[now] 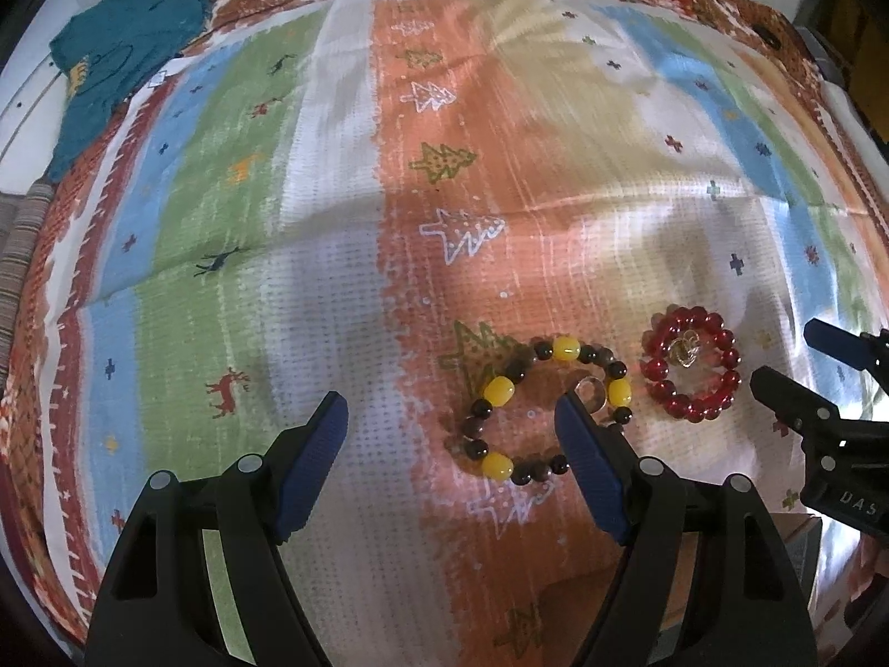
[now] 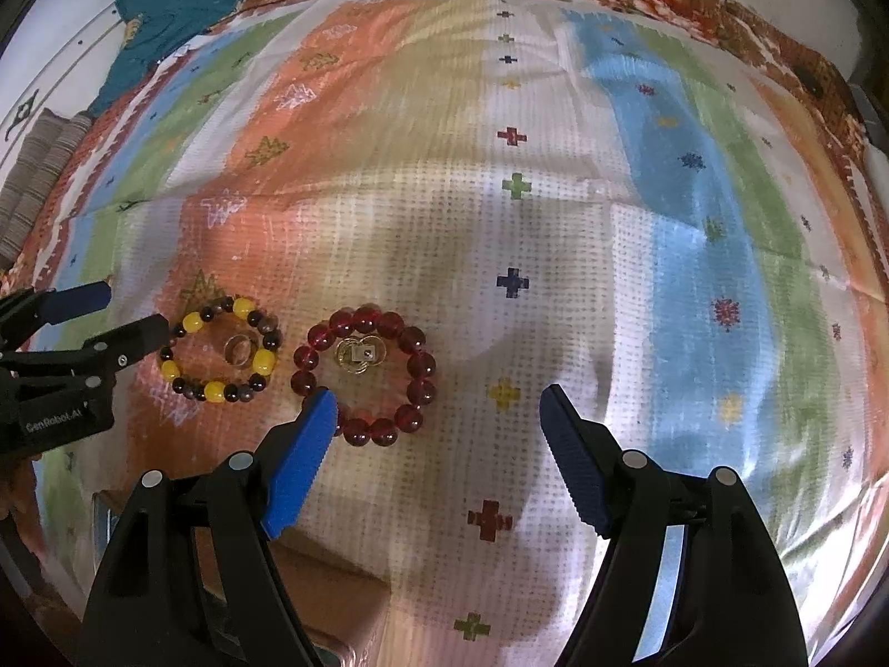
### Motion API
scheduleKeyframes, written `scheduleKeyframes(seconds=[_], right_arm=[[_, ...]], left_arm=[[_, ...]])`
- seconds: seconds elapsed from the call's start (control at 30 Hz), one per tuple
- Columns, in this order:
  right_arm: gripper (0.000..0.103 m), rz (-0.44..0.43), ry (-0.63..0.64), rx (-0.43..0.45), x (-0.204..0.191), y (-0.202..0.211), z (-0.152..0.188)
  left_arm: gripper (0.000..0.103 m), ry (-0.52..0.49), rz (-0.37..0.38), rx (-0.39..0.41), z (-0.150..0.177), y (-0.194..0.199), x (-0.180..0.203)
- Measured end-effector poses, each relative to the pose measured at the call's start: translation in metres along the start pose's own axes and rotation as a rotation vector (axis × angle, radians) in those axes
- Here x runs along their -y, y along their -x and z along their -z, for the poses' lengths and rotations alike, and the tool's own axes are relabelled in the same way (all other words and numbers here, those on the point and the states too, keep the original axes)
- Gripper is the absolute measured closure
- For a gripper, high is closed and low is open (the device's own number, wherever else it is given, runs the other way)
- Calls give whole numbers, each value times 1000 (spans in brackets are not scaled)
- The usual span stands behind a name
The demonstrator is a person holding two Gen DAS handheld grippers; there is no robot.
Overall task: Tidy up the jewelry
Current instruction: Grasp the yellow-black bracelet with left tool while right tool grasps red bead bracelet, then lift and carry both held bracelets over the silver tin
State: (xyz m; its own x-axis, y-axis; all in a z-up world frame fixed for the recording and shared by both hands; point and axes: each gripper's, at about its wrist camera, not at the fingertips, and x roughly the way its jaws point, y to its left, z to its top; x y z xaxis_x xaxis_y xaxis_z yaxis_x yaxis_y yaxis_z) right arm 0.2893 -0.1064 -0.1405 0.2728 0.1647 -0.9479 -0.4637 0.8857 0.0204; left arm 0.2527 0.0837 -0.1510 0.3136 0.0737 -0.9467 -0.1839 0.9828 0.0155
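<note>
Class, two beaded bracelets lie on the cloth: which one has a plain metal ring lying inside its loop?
The yellow-and-dark beaded bracelet: a plain metal ring lies inside it. The red glass-bead bracelet encircles small gold pieces instead.

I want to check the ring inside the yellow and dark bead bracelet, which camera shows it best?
The right wrist view: the ring lies unobstructed inside the bracelet. In the left wrist view, a blue fingertip partly covers it.

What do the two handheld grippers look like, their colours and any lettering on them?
Both are black plastic grippers with round silver rivets and two blue, ridged finger pads. The left gripper carries white lettering reading GenRobot.AI on its body; the right gripper shows white letters DAS. No cables, sleeves or hands are visible.
</note>
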Motion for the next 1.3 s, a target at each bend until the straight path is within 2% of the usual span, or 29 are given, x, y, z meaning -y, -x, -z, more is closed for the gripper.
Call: scheduleKeyframes(seconds=[0.23,0.4,0.57,0.63,0.7,0.77,0.8,0.87,0.93,1.03,1.1,1.3], right_arm=[[28,17,13,-33,-1,-16,-3],[28,29,27,-59,-3,-28,-4],[29,43,34,-68,-3,-35,-6],[43,65,43,-69,-3,-36,-6],[48,62,41,-70,-1,-37,-7],[53,54,41,-71,0,-37,-7],[59,52,44,-70,0,-36,-6],[70,46,46,-65,1,-36,-6],[89,34,42,-61,3,-35,-7],[89,9,17,-51,9,-33,-8],[89,24,14,-30,13,-29,-12],[89,26,2,25,16,-11,-13]], left_arm=[[30,-26,-14,-54,1,-20,2],[35,-31,-28,-83,3,-30,-1],[44,-38,-45,-80,3,-35,-2],[48,-45,-47,-76,3,-35,-3],[56,-50,-52,-73,3,-36,-3],[69,-53,-53,-69,3,-37,-3],[72,-57,-53,-65,3,-37,-2],[86,-61,-55,-63,1,-38,-1],[92,-58,-53,-59,1,-37,1],[94,-52,-52,-56,-1,-34,1],[94,-45,-53,-47,-3,-30,-1],[94,-26,-14,18,-12,-3,0]])
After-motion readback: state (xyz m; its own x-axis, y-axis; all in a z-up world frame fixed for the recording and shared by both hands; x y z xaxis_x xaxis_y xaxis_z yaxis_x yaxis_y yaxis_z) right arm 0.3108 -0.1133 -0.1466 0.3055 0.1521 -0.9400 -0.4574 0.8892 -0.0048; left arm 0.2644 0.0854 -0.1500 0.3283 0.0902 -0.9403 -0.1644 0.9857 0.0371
